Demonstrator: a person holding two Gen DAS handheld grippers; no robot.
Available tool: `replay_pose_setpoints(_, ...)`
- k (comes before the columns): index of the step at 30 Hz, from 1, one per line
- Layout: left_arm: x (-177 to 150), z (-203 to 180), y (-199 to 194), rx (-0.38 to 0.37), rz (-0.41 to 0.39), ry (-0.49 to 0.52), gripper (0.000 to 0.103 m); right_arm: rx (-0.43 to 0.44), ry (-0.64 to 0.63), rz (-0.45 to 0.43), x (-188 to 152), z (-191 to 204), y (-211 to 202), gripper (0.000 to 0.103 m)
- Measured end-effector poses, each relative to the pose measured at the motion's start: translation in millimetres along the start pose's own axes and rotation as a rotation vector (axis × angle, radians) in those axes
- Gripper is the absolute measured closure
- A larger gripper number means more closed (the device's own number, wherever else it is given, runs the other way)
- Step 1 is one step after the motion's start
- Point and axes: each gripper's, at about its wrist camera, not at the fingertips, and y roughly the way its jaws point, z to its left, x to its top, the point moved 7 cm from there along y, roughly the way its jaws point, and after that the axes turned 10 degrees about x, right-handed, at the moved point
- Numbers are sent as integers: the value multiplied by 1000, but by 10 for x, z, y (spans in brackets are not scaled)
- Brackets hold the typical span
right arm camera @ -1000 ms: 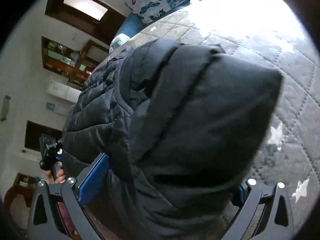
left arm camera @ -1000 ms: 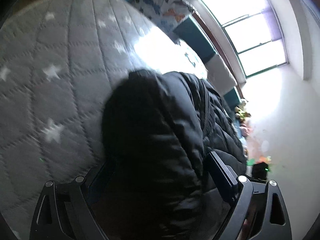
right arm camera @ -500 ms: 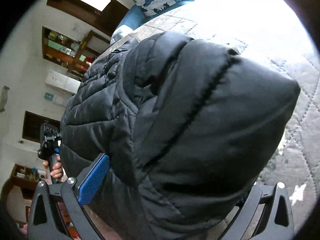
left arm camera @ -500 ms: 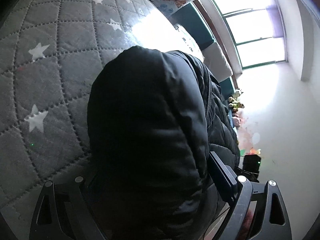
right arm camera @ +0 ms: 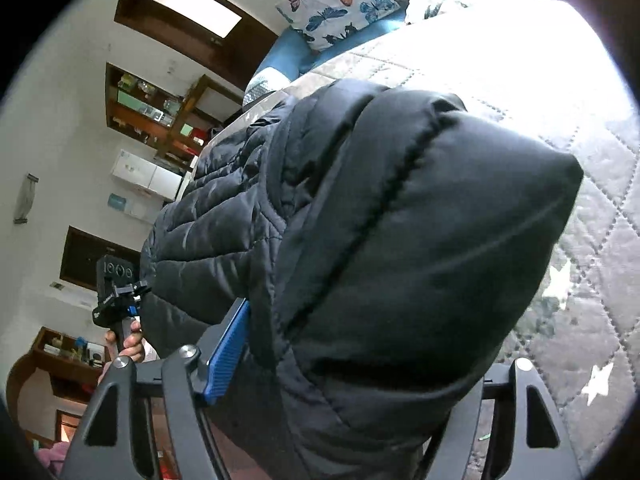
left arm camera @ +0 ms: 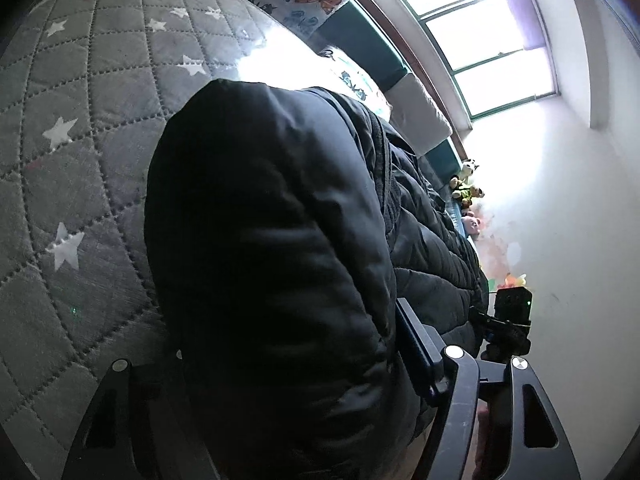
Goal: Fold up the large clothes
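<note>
A black puffer jacket (left arm camera: 272,240) lies in a thick folded bundle on a grey quilted bedspread with white stars (left arm camera: 80,128). My left gripper (left arm camera: 288,340) straddles one end of the bundle and its jaws are closing. The blue pad (left arm camera: 416,352) presses the padding, while the other finger is hidden under the fabric. My right gripper (right arm camera: 360,352) straddles the other end of the jacket (right arm camera: 400,240), also closing, its blue pad (right arm camera: 228,356) against the fabric. In the right wrist view a hand (right arm camera: 128,344) holds the left gripper's handle.
Butterfly-print pillows (right arm camera: 340,4) and a teal headboard (left arm camera: 360,44) lie at the bed's far end. A bright window (left arm camera: 488,32) and soft toys (left arm camera: 466,188) are at one side. Wooden shelves (right arm camera: 152,108) hang on the wall opposite.
Both pairs of jaws have narrowed onto the jacket. The bundle fills more of both views than a second ago. Neither hand has shifted much.
</note>
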Motion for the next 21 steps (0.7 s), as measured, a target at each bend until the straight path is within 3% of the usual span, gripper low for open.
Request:
replay_pose_setpoints(5, 60, 21, 5, -3, 20, 3, 22, 2, 10, 30, 37, -122, 84, 4)
replay_pose_setpoints(8, 109, 56, 44, -33, 25, -14, 22, 48, 43, 20, 35, -153, 131, 3)
replay_pose_setpoints(10, 124, 32, 29, -7, 2, 4, 30, 53, 35, 0, 30, -117, 114, 8)
replay_pose_setpoints(12, 118, -76, -65, 33, -35, 35, 37, 29, 1, -16, 21, -17, 70, 27)
replay_pose_setpoints(15, 132, -290, -211, 79, -77, 88, 44, -9, -63, -48, 10, 193, -67, 44)
replay_pose_setpoints(21, 142, -896, -298, 102, -101, 225, 49, -91, -162, -117, -35, 548, -445, 50)
